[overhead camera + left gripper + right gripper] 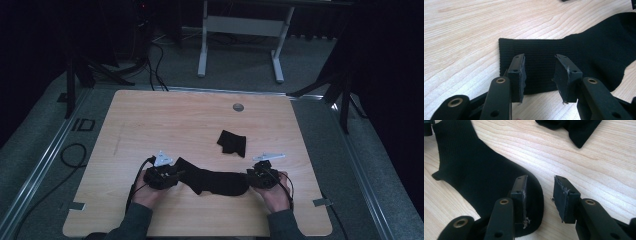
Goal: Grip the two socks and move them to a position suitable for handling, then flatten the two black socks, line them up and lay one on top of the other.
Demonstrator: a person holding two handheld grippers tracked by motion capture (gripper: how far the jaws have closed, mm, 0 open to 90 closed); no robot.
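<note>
Your forearms come in from the near edge of the table [150, 115], one set of tongs in each hand, and between them lies a black sock [215, 181], stretched out flat across the wood near your side.

Your left tongs [172, 176] sit at the sock's cuff end. In the left gripper view, the left tongs [540, 72] stand apart, with the ribbed cuff of the sock [574, 50] lying flat on the table beneath and between the two pads; neither pad presses on the cloth, and the cuff's straight edge lies just beyond them. The grey three-cornered plate [162, 159] stands up on top of the left tongs.

Your right tongs [251, 179] sit at the toe end. In the right gripper view, the right tongs [540, 193] are also apart: one pad hangs over the rounded toe of the sock [474, 170], the other over bare wood just beside it. Nothing is clamped.

A little farther out, toward the right of the middle of the table and apart from the stretched sock, lies a second black sock [232, 143], folded into a small bundle; its corner shows at the top of the right gripper view [574, 127].

Near the far edge, a small round grey grommet [238, 107] is set in the tabletop. Beyond the table, a white frame [242, 30] stands on the grey floor.
</note>
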